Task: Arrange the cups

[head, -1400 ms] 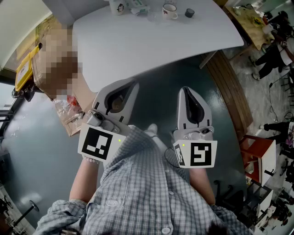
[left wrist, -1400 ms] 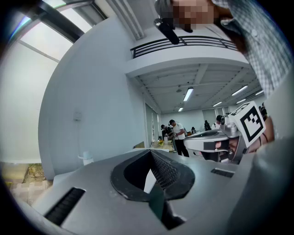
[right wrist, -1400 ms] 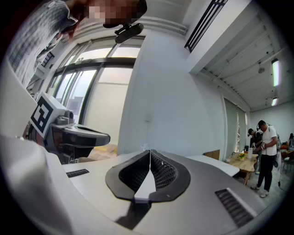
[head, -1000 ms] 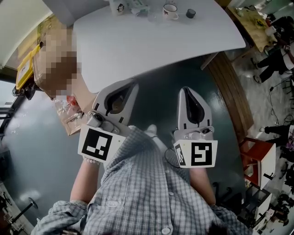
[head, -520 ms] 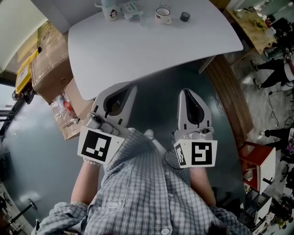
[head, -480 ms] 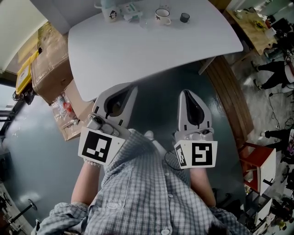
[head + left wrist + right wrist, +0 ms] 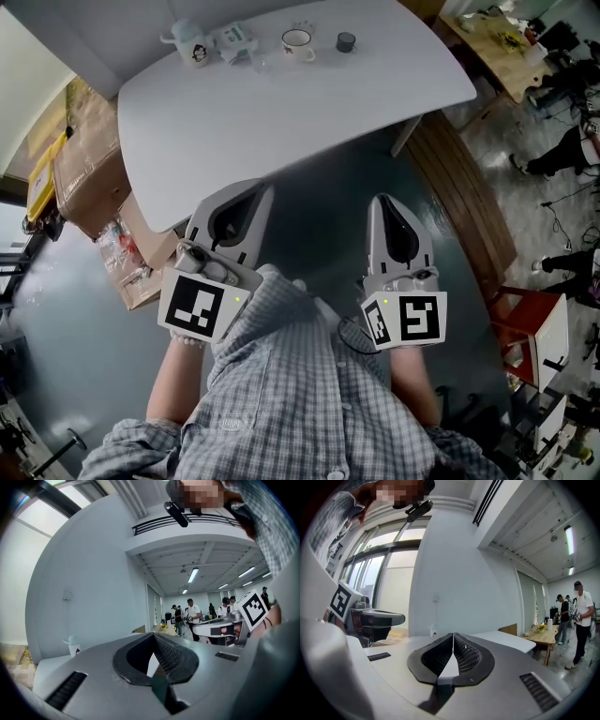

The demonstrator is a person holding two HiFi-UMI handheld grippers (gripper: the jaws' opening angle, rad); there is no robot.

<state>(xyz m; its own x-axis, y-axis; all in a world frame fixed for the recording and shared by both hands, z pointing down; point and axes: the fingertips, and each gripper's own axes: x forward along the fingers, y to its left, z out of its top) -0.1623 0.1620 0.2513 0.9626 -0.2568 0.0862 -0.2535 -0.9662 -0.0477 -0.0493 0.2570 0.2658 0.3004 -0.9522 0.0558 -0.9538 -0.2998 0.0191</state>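
The cups (image 7: pixel 297 40) stand in a row at the far edge of the white table (image 7: pixel 281 112), lower and fuller in the head view than a second ago, so the person is likely walking up with nothing arranged yet. I count four: lidded pale cup (image 7: pixel 192 49), patterned cup (image 7: pixel 232 42), white mug (image 7: pixel 297 40), small dark cup (image 7: pixel 346 41), plus perhaps a clear glass, too faint to tell. Two grippers, left gripper (image 7: pixel 251 190) and right gripper (image 7: pixel 385 202), hang well short of it, jaws together on nothing.

Cardboard boxes (image 7: pixel 82 161) beside white table (image 7: pixel 281 103)
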